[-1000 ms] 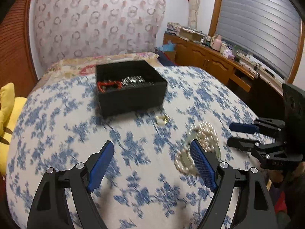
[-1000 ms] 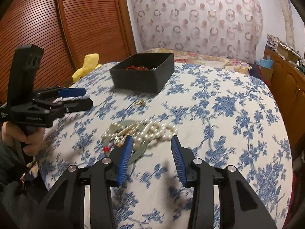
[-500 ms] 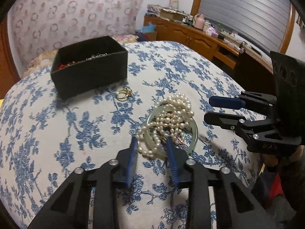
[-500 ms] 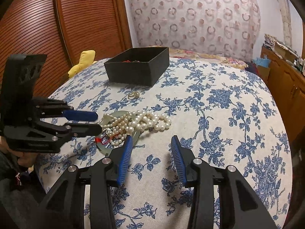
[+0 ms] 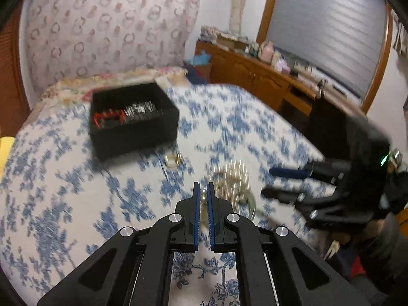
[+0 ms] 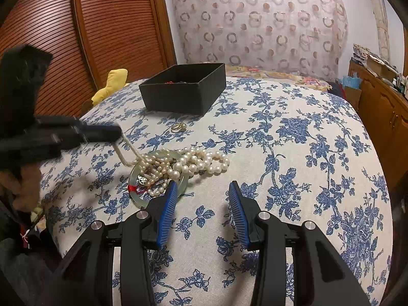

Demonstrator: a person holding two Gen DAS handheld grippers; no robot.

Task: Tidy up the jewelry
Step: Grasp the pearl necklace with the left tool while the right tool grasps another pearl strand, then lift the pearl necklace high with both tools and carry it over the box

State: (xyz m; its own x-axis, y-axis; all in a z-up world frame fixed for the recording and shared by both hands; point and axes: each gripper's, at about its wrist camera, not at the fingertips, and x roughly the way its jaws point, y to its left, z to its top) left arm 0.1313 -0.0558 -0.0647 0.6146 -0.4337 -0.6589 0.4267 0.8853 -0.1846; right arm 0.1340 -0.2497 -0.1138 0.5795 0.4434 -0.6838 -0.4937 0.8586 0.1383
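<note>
so the left gripper [image 5: 203, 195] is pinched on one end of the pearl necklace [image 6: 193, 162], black box [image 6: 183, 90] sits straight ahead past it, and the right gripper [image 6: 202, 199] hangs wide open nearby.

You cannot read any text, label, brand or number in these two views. The motion blur in the left wrist view hides any marking that could stand on the other gripper's body.
</note>
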